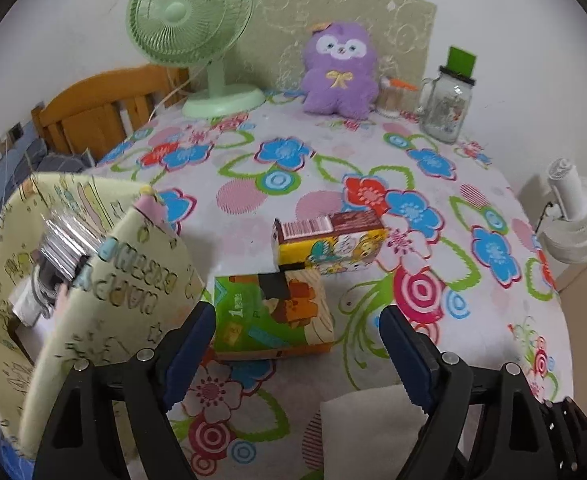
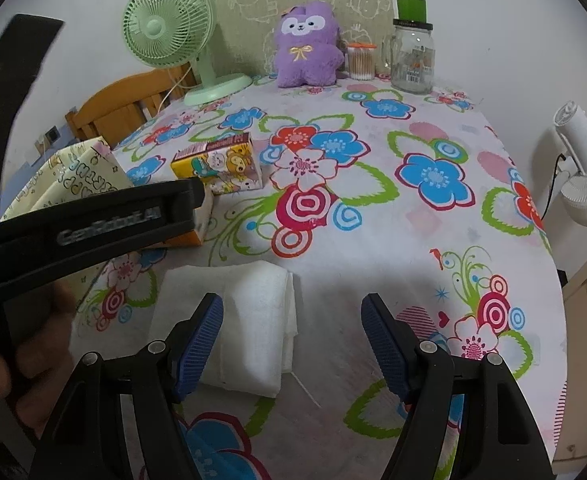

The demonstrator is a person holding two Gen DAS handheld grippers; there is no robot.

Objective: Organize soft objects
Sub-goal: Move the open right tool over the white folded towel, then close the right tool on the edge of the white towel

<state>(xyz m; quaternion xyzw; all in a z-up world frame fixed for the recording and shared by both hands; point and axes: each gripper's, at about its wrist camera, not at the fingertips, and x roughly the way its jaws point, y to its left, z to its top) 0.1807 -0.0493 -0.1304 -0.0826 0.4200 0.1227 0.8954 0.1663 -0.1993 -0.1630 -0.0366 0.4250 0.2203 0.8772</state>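
My left gripper point(image 1: 297, 354) is open, low over the flowered tablecloth point(image 1: 373, 184). A green and orange tissue pack point(image 1: 273, 316) lies flat just ahead, its near part between the fingertips, and neither pad presses on it. A yellow cartoon tissue pack point(image 1: 329, 244) lies behind it. My right gripper point(image 2: 293, 344) is open over a folded white towel point(image 2: 249, 320), with its left finger above the towel and its right finger over bare cloth. The purple plush toy point(image 2: 307, 46) sits upright at the table's far edge.
An open yellow fabric bin point(image 1: 93, 280) with items inside stands at the left. Along the back stand a green fan point(image 1: 189, 12), a cotton swab tub point(image 2: 360, 60) and a glass jar point(image 2: 412, 60). A wooden chair point(image 2: 125, 108) is far left, and a white fan point(image 2: 581, 176) is off the right edge.
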